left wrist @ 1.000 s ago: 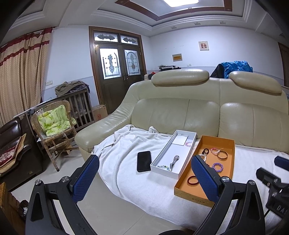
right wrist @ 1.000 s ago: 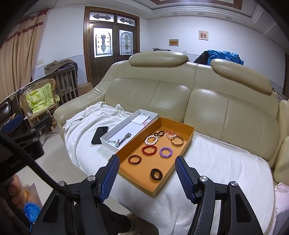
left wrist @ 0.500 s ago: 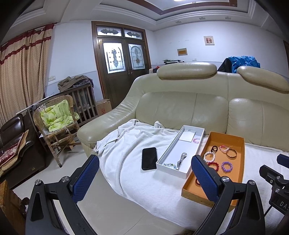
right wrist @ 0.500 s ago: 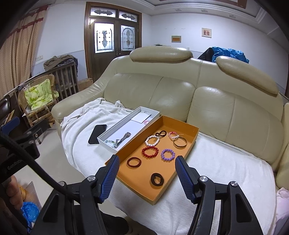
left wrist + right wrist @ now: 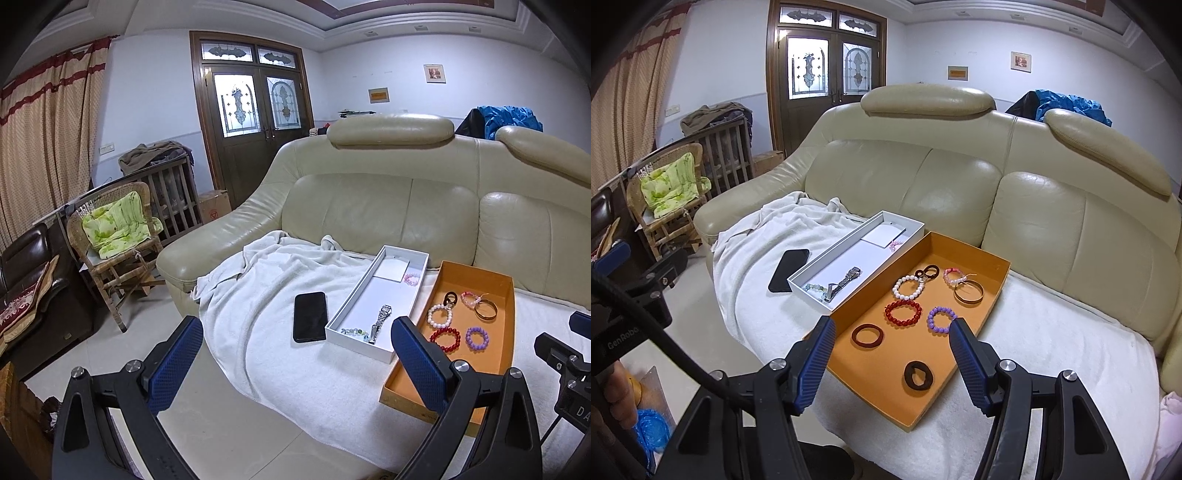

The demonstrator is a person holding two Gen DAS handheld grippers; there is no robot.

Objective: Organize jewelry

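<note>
Both hand-held grippers, left (image 5: 295,354) and right (image 5: 890,350), hang open and empty before a towel-covered sofa (image 5: 908,177). Bracelets lie in an orange tray (image 5: 975,258); touching it, a white box (image 5: 812,267) holds a watch (image 5: 846,280).

Room bright, light even and cool. Ceiling lamp (image 5: 413,2) glows at top edge of left view. Glass door panes (image 5: 827,72) shine pale, daylight behind. Leather sofa (image 5: 960,184) has soft shiny spots on cushions. Shadows weak; thin dark one beside orange tray (image 5: 960,254) wall. Fisheye bends walls and curtain (image 5: 44,147) near edges. Corners go black in both views. Middle sharp, small beads clear. Low left corner of right view dark and bit blurry.
</note>
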